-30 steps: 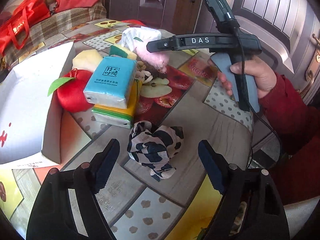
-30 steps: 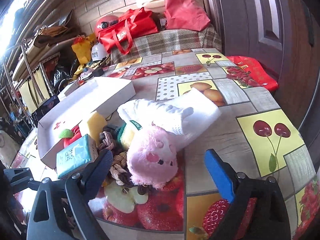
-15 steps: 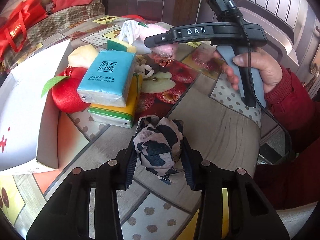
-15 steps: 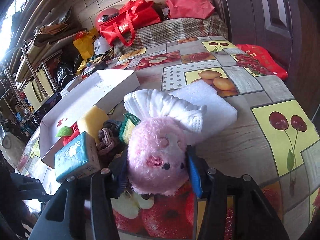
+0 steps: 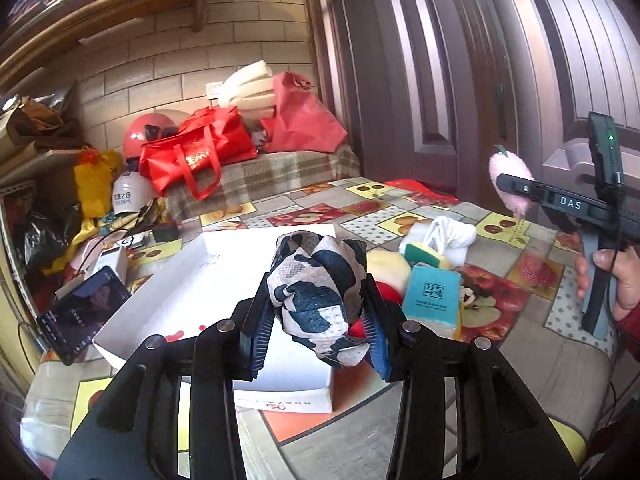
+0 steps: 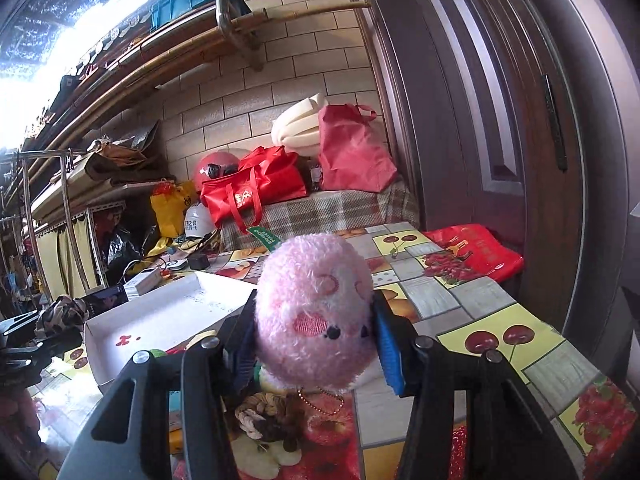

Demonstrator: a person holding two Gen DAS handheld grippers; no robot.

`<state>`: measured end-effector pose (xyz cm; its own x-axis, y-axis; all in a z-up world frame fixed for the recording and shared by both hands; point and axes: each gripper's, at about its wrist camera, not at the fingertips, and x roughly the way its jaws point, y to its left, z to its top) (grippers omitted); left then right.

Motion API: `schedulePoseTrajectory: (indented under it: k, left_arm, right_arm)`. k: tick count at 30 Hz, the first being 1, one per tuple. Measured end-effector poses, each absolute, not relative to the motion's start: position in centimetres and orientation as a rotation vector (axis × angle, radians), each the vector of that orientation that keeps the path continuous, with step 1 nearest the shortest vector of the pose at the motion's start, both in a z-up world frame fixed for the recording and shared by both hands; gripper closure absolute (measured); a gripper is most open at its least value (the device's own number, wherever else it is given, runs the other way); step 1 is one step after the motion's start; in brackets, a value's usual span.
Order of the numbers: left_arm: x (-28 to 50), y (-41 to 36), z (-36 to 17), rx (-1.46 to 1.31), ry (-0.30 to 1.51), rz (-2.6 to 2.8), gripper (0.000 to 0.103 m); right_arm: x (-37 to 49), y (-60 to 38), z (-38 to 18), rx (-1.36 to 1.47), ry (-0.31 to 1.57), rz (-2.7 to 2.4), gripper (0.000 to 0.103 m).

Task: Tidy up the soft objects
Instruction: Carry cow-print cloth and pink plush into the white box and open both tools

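From the left wrist view, the left tool [image 5: 316, 320] is clamped on a crumpled black-and-white cow-print cloth bundle [image 5: 318, 300], held up in the air in front of the shallow white cardboard box [image 5: 168, 304] that sits open on the bench [image 5: 540, 368]. The cloth looks light and limp; its loose folds sag below the blue pads, so a hold across the thick middle seems safest. To the right of the box lie a teal tissue pack [image 5: 431, 296] and a white knitted cloth [image 5: 448, 236].

From the right wrist view, the right tool [image 6: 314, 336] is clamped on a fluffy pink round plush toy [image 6: 314, 308], lifted to the right of the white box [image 6: 168, 316]. The plush appears light and squashy, yielding at its sides; its bead chain dangles underneath and could snag.
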<state>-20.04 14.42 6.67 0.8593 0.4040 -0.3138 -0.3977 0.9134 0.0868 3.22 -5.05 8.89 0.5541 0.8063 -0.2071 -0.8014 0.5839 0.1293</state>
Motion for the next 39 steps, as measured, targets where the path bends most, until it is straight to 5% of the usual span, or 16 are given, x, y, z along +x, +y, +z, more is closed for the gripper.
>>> schedulePoseTrajectory:
  k: [39]
  left_arm:
    - [-19.1, 26.2, 5.1, -0.170, 0.337, 0.734, 0.063]
  right_arm:
    - [-7.8, 8.5, 7.7, -0.158, 0.246, 1.301, 0.052]
